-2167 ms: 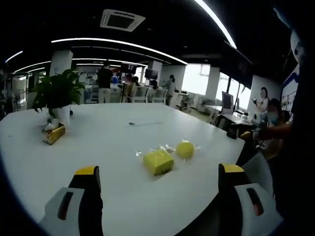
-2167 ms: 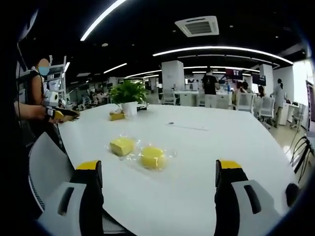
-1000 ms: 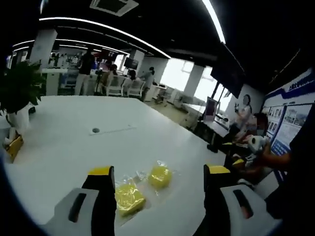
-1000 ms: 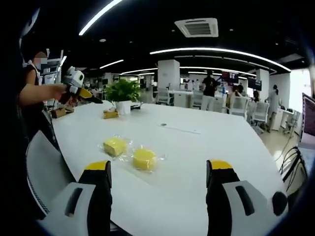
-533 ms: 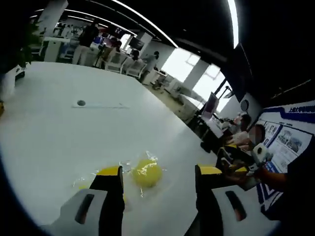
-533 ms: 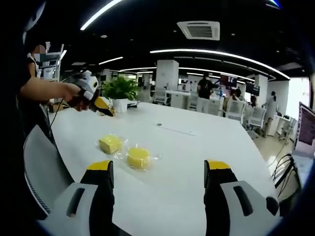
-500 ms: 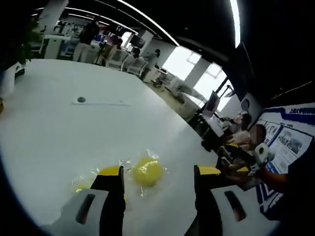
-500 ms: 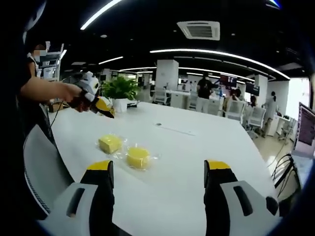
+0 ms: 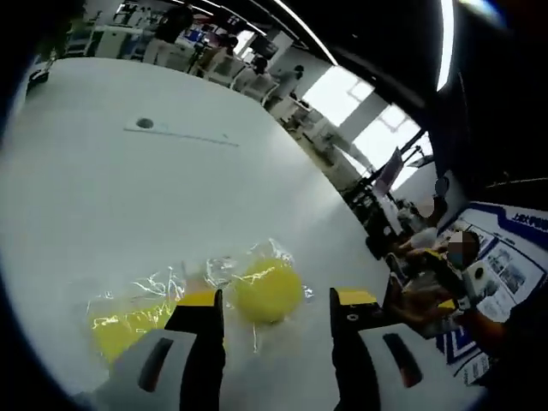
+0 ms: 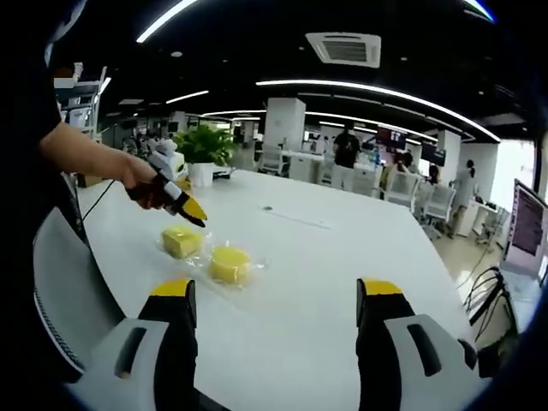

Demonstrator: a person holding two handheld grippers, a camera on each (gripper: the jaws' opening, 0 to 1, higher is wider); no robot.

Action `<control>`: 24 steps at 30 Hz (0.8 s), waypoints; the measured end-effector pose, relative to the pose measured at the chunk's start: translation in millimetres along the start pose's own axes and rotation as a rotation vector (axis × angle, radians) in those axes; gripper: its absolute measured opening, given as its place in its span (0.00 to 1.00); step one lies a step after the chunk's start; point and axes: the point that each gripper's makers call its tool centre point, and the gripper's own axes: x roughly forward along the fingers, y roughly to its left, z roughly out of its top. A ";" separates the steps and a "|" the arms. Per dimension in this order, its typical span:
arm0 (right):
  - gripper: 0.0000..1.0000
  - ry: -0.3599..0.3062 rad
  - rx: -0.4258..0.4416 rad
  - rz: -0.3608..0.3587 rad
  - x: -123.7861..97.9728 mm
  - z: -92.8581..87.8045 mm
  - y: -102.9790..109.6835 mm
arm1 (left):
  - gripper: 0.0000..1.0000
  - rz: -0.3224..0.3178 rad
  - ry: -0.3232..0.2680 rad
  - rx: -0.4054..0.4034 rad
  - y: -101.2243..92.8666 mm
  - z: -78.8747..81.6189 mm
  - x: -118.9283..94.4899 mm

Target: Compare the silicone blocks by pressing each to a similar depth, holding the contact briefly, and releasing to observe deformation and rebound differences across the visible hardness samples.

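Closing on the round block (image 9: 268, 291), the left gripper (image 9: 278, 312) has dropped, jaws wide astride it; pressing looks imminent; right gripper (image 10: 272, 301) hangs wide, well back.

The room was a large open-plan office under a dark ceiling (image 10: 257, 43) crossed by long curved light strips (image 10: 377, 87), with a square air vent (image 10: 346, 49) set into it. A broad white counter (image 10: 342, 257) with a rounded edge filled the foreground. A potted plant (image 10: 203, 147) stood at its far end. Beyond were a white pillar (image 10: 283, 124), office chairs (image 10: 438, 202) and standing people (image 10: 345, 150). Bright windows (image 9: 360, 111) lit one side.
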 end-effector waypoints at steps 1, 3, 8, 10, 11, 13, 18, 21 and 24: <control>0.70 0.007 0.000 0.002 1.3 -0.5 0.4 | 0.42 0.003 -0.008 -0.027 3.0 1.1 5.1; 0.69 0.005 -0.010 0.002 1.8 0.0 0.3 | 0.43 0.020 -0.006 -0.061 6.7 0.2 10.1; 0.69 0.010 -0.009 0.011 3.5 -1.7 3.2 | 0.50 0.113 -0.008 -0.088 24.6 -2.7 22.2; 0.68 0.021 -0.009 0.012 4.0 -5.2 3.4 | 0.50 0.130 -0.004 -0.089 28.1 -5.7 25.3; 0.68 0.025 -0.008 0.012 4.1 -6.6 3.1 | 0.49 0.126 -0.004 -0.087 27.7 -6.3 27.0; 0.67 0.027 -0.005 0.012 3.7 -7.5 3.6 | 0.48 0.120 -0.001 -0.101 26.6 -7.8 31.0; 0.67 0.019 -0.009 0.008 4.0 -5.7 4.0 | 0.50 0.123 0.009 -0.114 27.9 -8.4 41.9; 0.66 0.016 -0.011 0.007 4.9 -3.6 3.9 | 0.49 0.137 0.008 -0.119 30.2 -8.5 45.5; 0.66 0.016 -0.011 0.006 6.1 -3.2 3.3 | 0.49 0.160 0.000 -0.126 39.7 -5.0 49.1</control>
